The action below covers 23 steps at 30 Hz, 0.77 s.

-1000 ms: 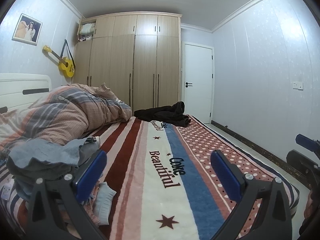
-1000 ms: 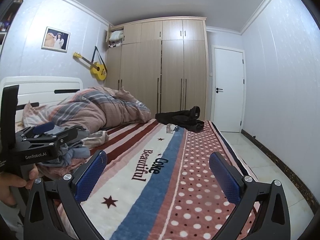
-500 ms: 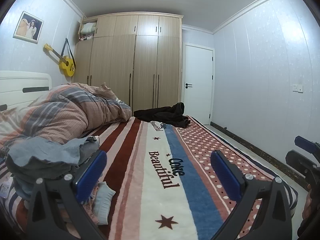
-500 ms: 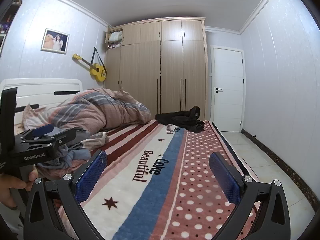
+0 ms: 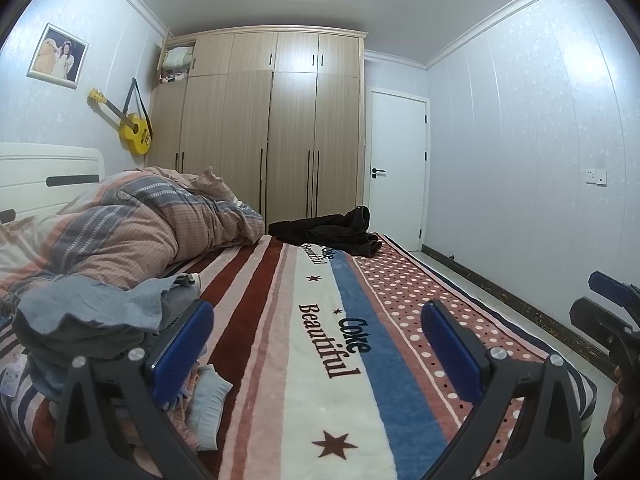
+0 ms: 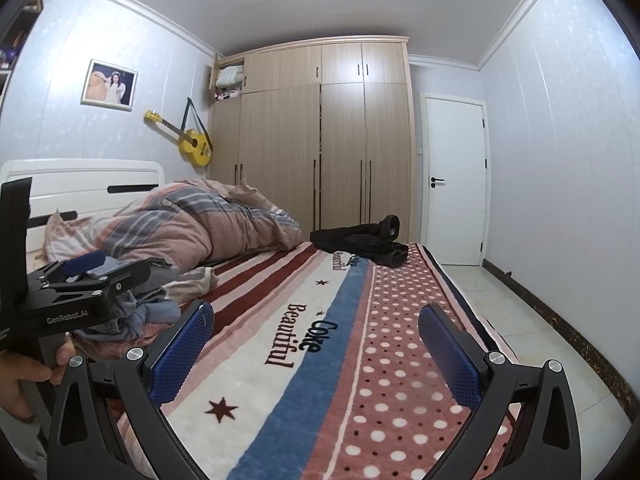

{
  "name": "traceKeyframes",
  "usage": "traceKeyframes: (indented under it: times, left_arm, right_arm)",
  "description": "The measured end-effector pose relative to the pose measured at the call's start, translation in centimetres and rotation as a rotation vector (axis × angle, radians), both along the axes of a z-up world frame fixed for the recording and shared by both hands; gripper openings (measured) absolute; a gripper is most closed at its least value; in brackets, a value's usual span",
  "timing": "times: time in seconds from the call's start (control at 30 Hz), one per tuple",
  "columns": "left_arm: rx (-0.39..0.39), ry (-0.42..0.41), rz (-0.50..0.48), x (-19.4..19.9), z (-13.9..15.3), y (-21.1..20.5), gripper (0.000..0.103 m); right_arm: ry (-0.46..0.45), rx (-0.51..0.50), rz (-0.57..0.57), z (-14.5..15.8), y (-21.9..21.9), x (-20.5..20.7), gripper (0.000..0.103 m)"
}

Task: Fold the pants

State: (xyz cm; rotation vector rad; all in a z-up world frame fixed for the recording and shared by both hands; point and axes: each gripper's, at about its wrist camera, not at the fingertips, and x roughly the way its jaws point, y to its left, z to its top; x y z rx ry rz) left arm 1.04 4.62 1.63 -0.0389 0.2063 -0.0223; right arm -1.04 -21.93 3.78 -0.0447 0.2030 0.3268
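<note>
Two claws hover above the near end of one bed (image 5: 472, 304), the left claw (image 5: 316, 354) and the right claw (image 6: 314, 354), each spread wide with blue pads holding and touching nothing. Just left of them lies one heap of grey clothes (image 5: 88, 312), and behind it one bunched striped quilt (image 5: 132, 224). The one pair of dark pants (image 5: 336, 232) lies crumpled at the bed's far end, well apart from both claws, before one wardrobe (image 5: 272, 128).

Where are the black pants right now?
The black pants lie crumpled at the far end of the striped blanket, in front of the wardrobe and left of the white door.
</note>
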Motion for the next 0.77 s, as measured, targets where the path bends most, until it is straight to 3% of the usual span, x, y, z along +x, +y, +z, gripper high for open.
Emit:
traceKeyframes:
  times: [0.77]
  left_arm:
    - [-0.004, 0.000, -0.003, -0.04, -0.04, -0.01, 0.102]
  right_arm:
    - [0.005, 0.002, -0.009, 0.08, 0.16, 0.04, 0.102]
